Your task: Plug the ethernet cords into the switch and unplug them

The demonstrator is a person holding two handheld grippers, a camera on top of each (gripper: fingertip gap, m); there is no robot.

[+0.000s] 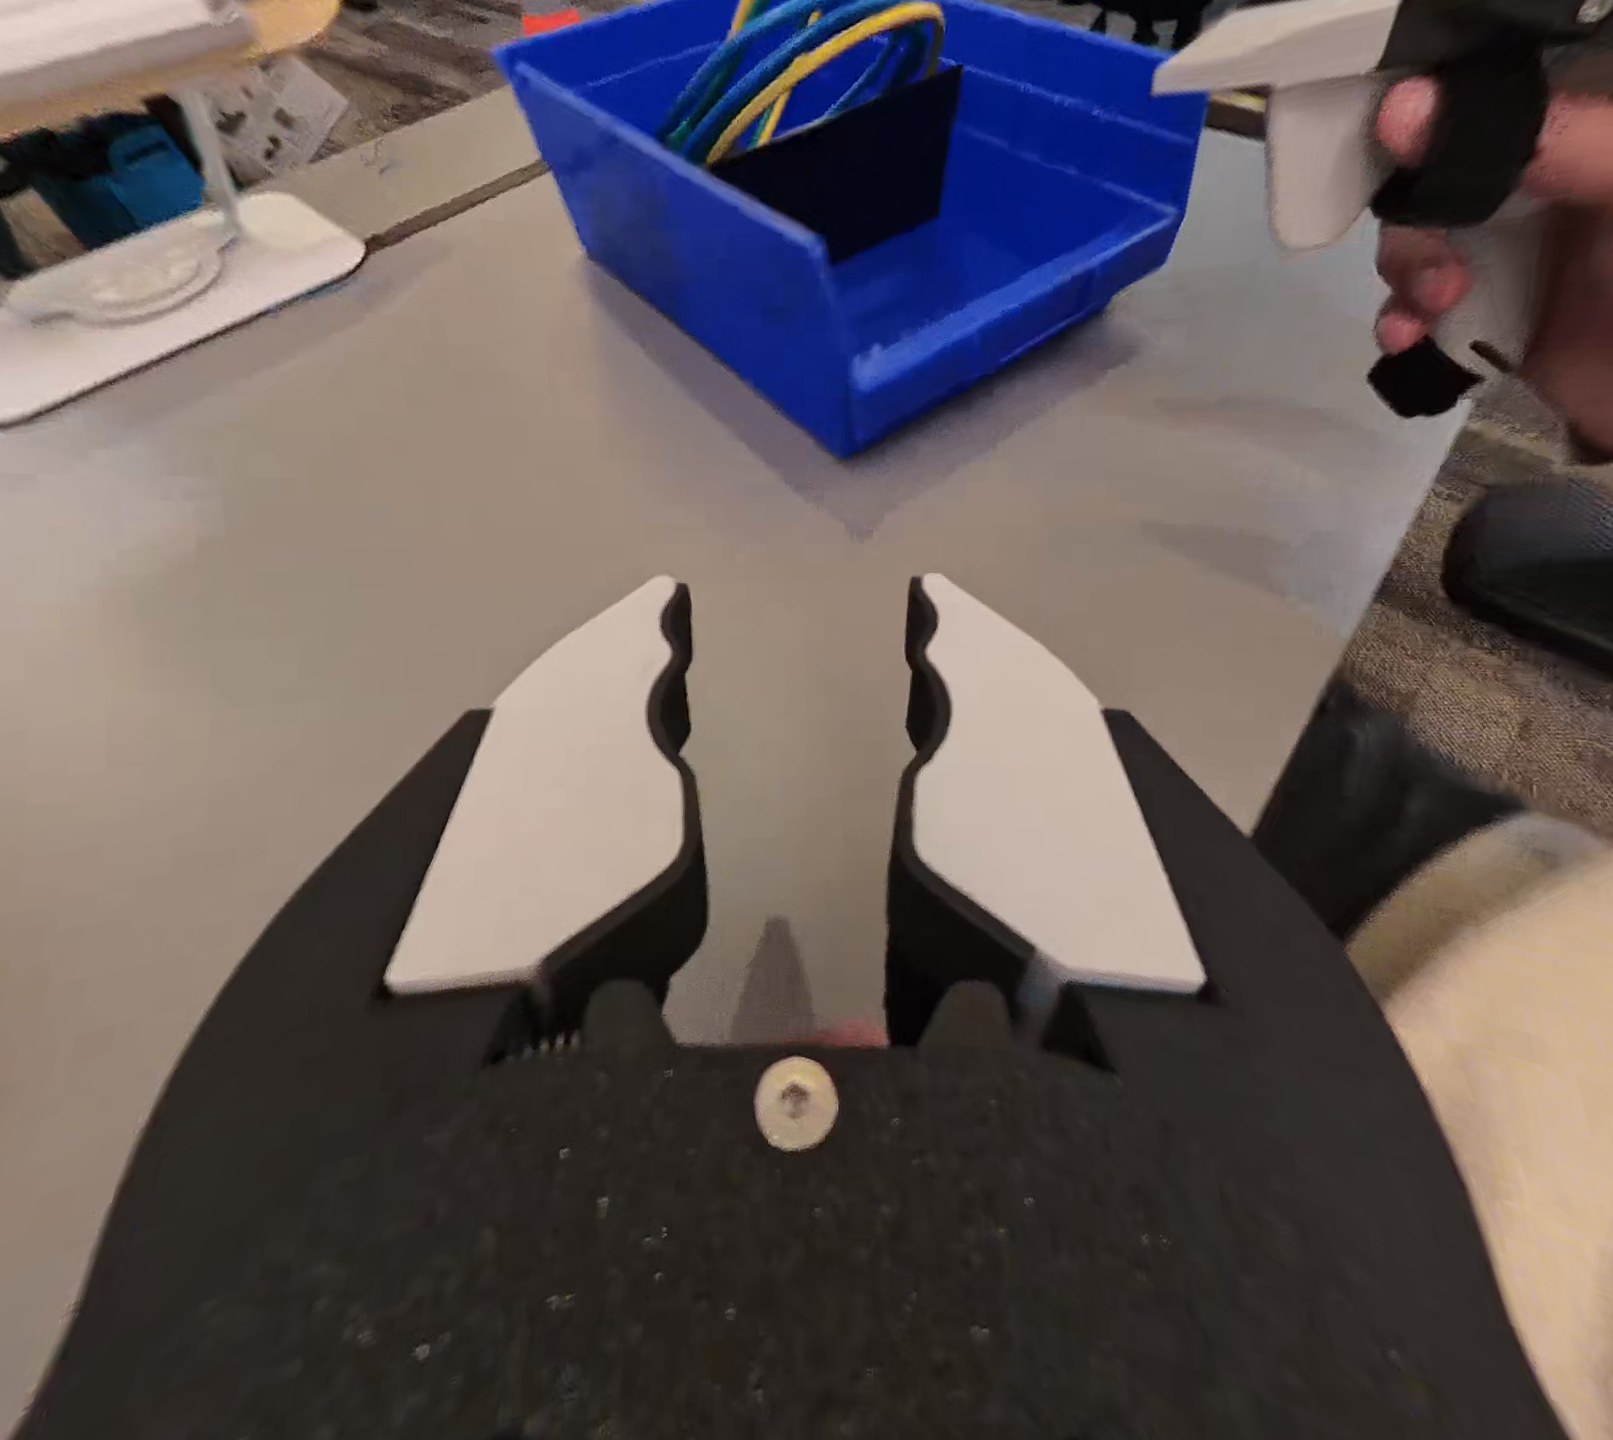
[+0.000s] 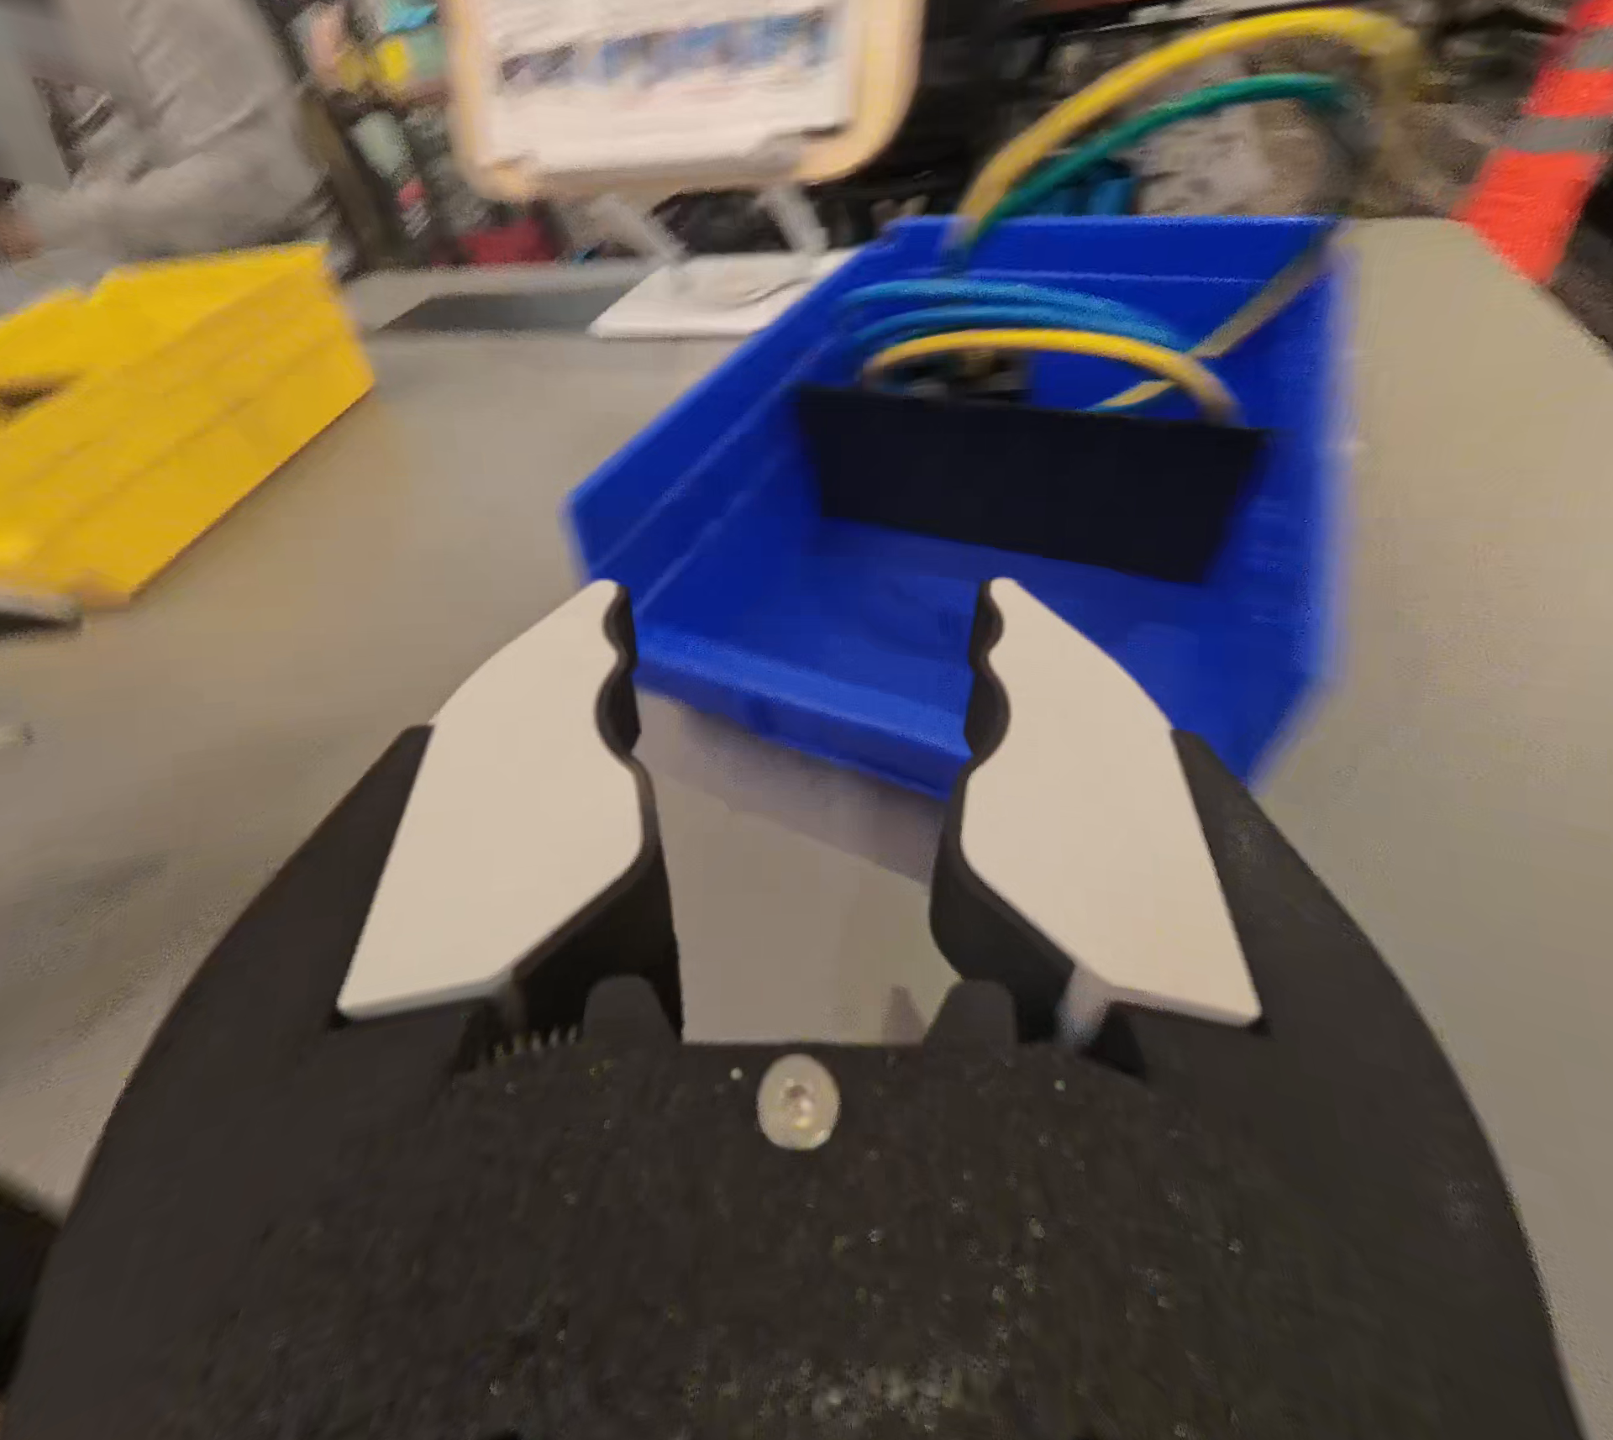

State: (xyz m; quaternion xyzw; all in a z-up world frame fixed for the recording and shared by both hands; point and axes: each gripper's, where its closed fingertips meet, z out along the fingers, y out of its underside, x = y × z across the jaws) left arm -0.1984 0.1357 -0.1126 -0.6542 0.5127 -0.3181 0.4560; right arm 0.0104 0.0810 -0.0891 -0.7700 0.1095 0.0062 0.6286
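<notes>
Hovering both grippers spread and empty: your left gripper [image 1: 799,595] hangs over bare table [image 1: 349,525], bin well ahead at 12 o'clock. Your right gripper [image 2: 803,599] sits at the blue bin [image 2: 785,665] lip. The switch [image 2: 1030,490] stands propped inside, ethernet cords [image 2: 1039,342] looping behind it at 12, likely so ports face up.

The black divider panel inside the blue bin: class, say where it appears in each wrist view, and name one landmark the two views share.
Left wrist view: the black divider panel stands in the blue bin, upper centre, cables arching behind it.
Right wrist view: the black divider panel sits right of centre, across the bin, above the right gripper.
Shared landmark: the yellow cable looping just behind the panel.
</notes>
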